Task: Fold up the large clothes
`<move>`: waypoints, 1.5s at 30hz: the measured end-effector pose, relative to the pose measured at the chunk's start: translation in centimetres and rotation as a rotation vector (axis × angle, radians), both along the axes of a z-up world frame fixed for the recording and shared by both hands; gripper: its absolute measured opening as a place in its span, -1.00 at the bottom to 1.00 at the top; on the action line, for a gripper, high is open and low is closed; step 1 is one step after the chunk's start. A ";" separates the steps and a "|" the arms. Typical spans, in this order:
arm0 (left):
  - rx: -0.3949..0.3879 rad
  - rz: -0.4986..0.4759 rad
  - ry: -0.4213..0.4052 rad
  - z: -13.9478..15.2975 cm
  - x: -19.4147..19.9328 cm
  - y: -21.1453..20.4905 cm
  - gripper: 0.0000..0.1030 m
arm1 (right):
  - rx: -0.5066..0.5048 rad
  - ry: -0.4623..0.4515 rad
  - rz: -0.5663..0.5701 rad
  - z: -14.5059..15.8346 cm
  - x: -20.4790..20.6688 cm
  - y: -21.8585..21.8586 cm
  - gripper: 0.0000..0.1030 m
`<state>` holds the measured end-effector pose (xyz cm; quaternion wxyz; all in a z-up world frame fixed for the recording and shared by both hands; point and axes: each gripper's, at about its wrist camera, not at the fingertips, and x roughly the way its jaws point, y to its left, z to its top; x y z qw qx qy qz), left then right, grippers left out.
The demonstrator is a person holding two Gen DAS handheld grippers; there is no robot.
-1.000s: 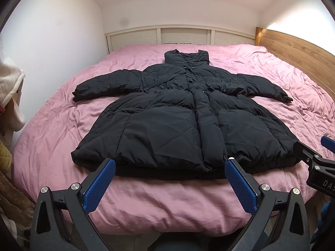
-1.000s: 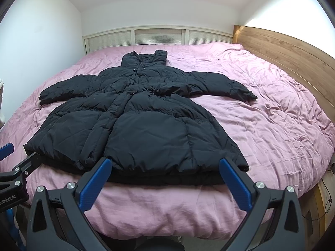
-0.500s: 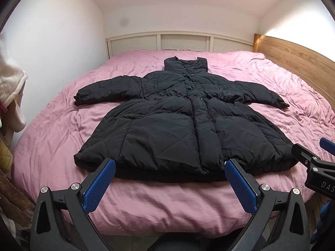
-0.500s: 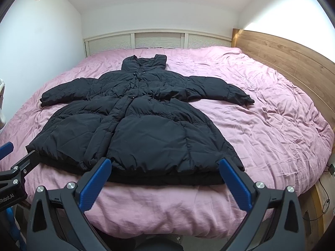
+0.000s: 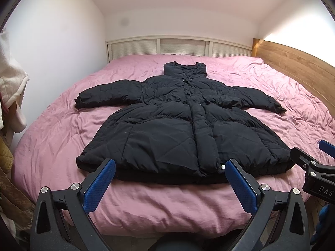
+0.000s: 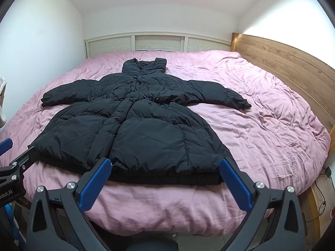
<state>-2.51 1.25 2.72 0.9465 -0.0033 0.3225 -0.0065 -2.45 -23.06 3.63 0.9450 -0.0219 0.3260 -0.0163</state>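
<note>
A long black puffer coat (image 5: 167, 129) (image 6: 134, 125) lies flat and face up on the pink bed (image 5: 52, 138) (image 6: 261, 125), sleeves spread to both sides, collar toward the far wall, hem toward me. My left gripper (image 5: 168, 166) hovers open just short of the hem, over the bed's near edge, with nothing between its blue pads. My right gripper (image 6: 165, 164) is open as well, near the hem's right half, holding nothing. Each gripper shows at the side of the other's view.
A wooden headboard (image 6: 293, 62) runs along the bed's right side. White louvred panels (image 5: 178, 47) back the far end. Clothes (image 5: 10, 87) hang at the left edge. A cable and plug (image 6: 325, 172) lie on the floor at the right.
Both cameras have tilted upward a little, so the coat and bed sit lower in the views. The coat itself has not moved and both grippers stay open.
</note>
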 end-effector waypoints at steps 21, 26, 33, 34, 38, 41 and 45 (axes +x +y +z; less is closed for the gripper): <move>0.033 0.015 0.038 -1.7 5.5 0.3 0.99 | 0.010 0.085 0.039 -3.4 6.0 -0.6 1.00; 0.018 -0.013 0.086 -3.0 10.8 -0.1 0.99 | 0.059 0.088 0.029 -3.9 11.8 -2.5 1.00; -0.134 -0.042 0.124 -2.9 22.3 -0.8 0.99 | 0.197 0.076 -0.061 -4.6 22.9 -7.8 1.00; -0.151 -0.051 0.130 -2.6 23.7 -1.1 0.99 | 0.219 0.074 -0.078 -4.6 24.3 -8.8 1.00; -0.131 -0.075 0.155 -1.0 28.2 -2.5 0.99 | 0.283 0.099 -0.157 -4.5 28.8 -13.0 1.00; -0.109 -0.078 0.208 -0.4 30.8 -2.8 0.99 | 0.355 0.126 -0.228 -5.1 31.4 -17.4 1.00; -0.091 -0.050 0.268 0.4 33.3 -2.6 0.99 | 0.466 0.184 -0.360 -7.6 33.9 -23.7 1.00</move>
